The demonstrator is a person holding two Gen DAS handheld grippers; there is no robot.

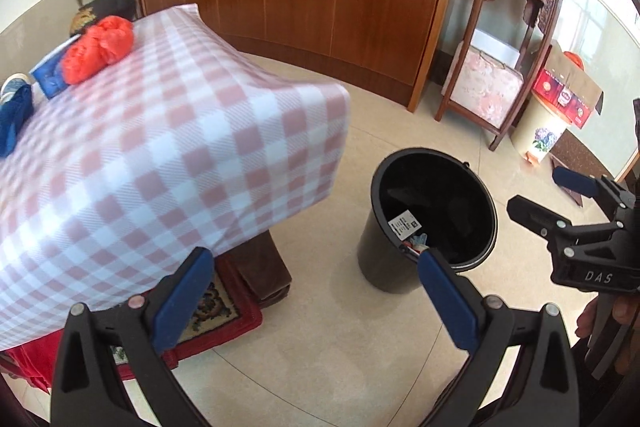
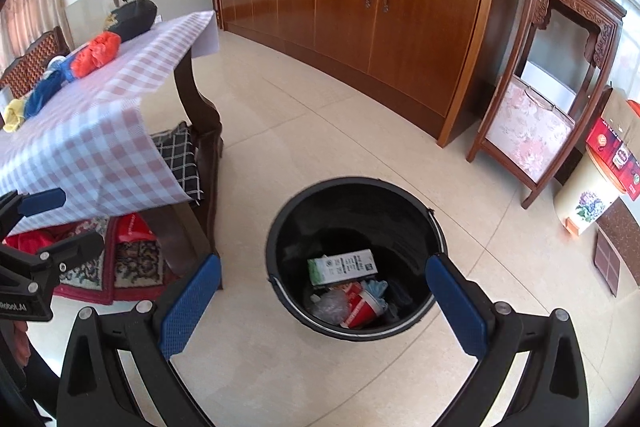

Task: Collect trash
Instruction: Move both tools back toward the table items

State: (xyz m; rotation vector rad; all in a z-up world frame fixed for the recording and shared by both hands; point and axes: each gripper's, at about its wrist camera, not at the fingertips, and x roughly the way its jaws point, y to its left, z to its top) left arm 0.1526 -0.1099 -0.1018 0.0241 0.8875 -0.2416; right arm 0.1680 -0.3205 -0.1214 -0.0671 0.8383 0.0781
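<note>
A black bin (image 2: 352, 211) stands on the tiled floor right below my right gripper (image 2: 324, 267), which is open and holds nothing. In the bin lie a white carton (image 2: 342, 267), a red wrapper (image 2: 360, 309) and clear plastic (image 2: 330, 305). My left gripper (image 1: 316, 267) is open and empty too, hanging between the table corner and the bin (image 1: 380, 267). On the checked table (image 1: 180, 147) rest a crumpled red bag (image 1: 98, 49), a blue bag (image 1: 14, 119) and a blue box (image 1: 48, 77). The right gripper (image 1: 540, 191) shows at the right edge.
A black kettle (image 2: 132, 11) stands at the table's far end, a yellow scrap (image 2: 14, 115) near its left edge. A chair with a checked cushion (image 2: 180, 159) is tucked under the table. A long wooden sideboard (image 2: 360, 19) and a carved stand (image 2: 548, 87) line the wall.
</note>
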